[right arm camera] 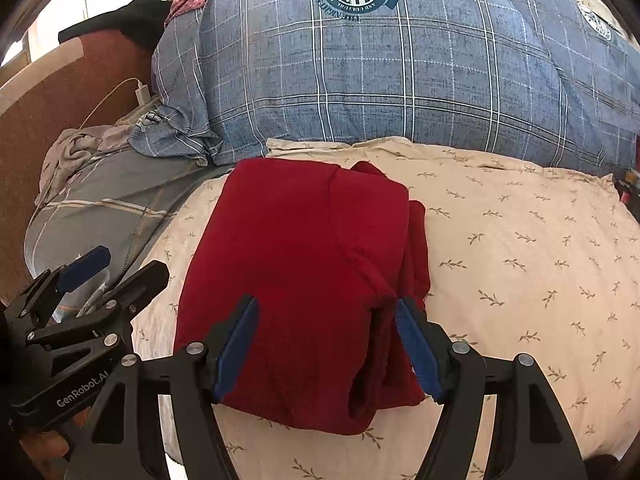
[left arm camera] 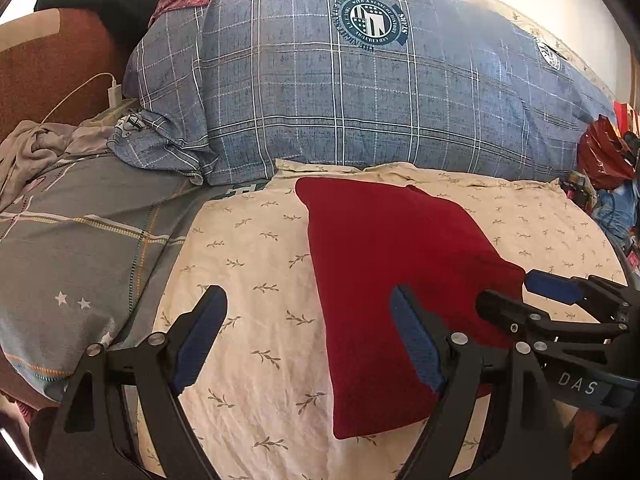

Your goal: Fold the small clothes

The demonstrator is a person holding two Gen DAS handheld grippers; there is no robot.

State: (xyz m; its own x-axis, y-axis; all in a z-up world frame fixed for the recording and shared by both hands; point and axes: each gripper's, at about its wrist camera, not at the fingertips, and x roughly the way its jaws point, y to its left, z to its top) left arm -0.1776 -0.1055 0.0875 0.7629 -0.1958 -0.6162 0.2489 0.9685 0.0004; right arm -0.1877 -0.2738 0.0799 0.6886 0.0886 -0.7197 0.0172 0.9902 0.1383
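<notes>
Red folded garment (right arm camera: 296, 280) on cream sheet (right arm camera: 520, 248) — left gripper (left arm camera: 308, 320), right gripper (right arm camera: 326, 320) both released.

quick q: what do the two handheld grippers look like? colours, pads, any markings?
Both are matte black, angular linkage frames with silver pivot bolts. Each finger carries a ribbed blue pad on its inner face. The left gripper shows white "GenRobot.AI" lettering on its body in the right wrist view; the right gripper shows "DAS" on a blue-grey body section in the left wrist view. No cables visible.
</notes>
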